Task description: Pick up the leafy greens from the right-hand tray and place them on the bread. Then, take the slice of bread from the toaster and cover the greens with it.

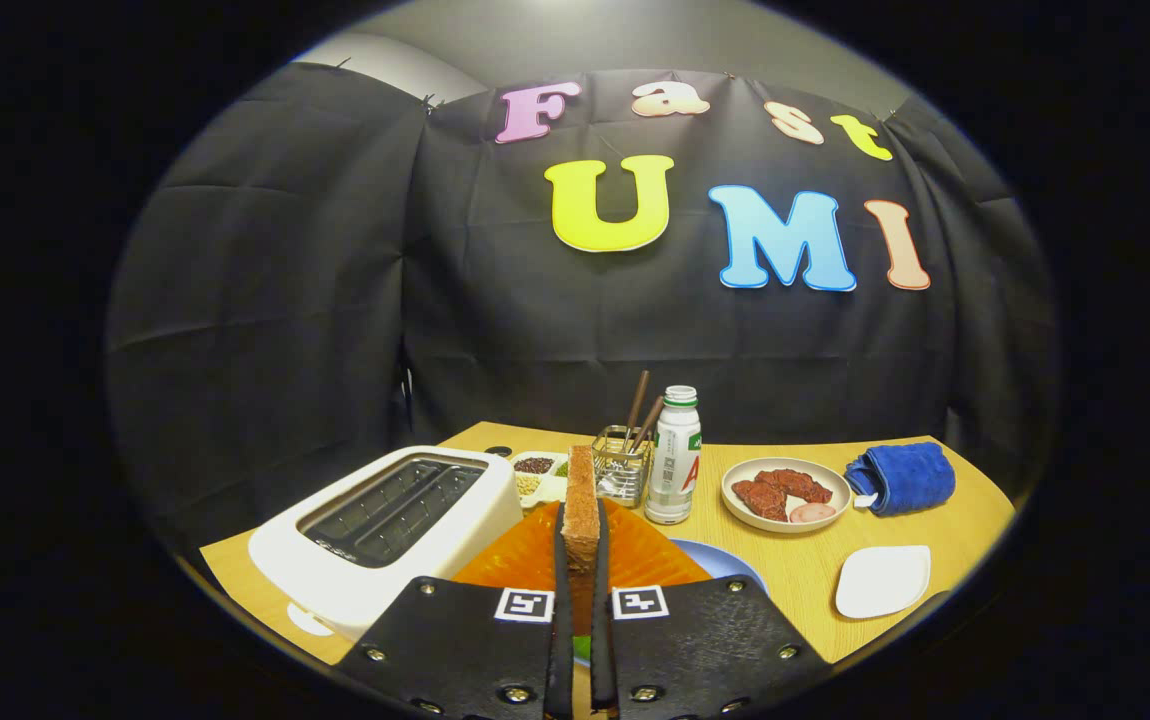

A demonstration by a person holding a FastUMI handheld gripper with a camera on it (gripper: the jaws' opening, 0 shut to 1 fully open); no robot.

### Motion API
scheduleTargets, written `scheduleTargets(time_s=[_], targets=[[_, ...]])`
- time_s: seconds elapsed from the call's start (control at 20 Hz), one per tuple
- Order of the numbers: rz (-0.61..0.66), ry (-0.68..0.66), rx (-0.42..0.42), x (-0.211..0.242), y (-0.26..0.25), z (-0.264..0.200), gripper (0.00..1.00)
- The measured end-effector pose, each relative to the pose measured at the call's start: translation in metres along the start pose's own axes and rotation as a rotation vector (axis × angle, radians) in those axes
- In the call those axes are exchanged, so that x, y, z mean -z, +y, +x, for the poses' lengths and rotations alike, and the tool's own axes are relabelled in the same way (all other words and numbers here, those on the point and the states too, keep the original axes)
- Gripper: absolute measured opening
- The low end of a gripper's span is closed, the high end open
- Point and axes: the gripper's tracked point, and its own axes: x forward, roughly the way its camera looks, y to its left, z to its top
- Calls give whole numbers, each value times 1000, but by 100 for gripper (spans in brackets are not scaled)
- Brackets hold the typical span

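My gripper (581,560) is shut on a slice of bread (581,505), which stands on edge between the two fingers and sticks out ahead of them, held above the table. Below and beyond the fingers lies an orange plate (515,560). A sliver of green (583,648) shows low in the gap between the fingers, most likely the leafy greens. To the left of the fingers stands the white toaster (385,525), both of its slots empty. A blue plate (725,562) peeks out just right of the orange one.
Beyond the bread stand a wire holder with chopsticks (623,465), a white bottle (674,455) and a small divided dish of grains (535,475). To the right are a plate of meat (785,492), a rolled blue cloth (903,478) and a white square dish (883,580).
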Motion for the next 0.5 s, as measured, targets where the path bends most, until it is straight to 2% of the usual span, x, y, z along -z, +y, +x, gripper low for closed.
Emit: scheduleTargets(time_s=[0.25, 0.5], targets=[[18, 31, 9, 19, -8, 10, 7], [25, 49, -29, 32, 3, 11, 7]])
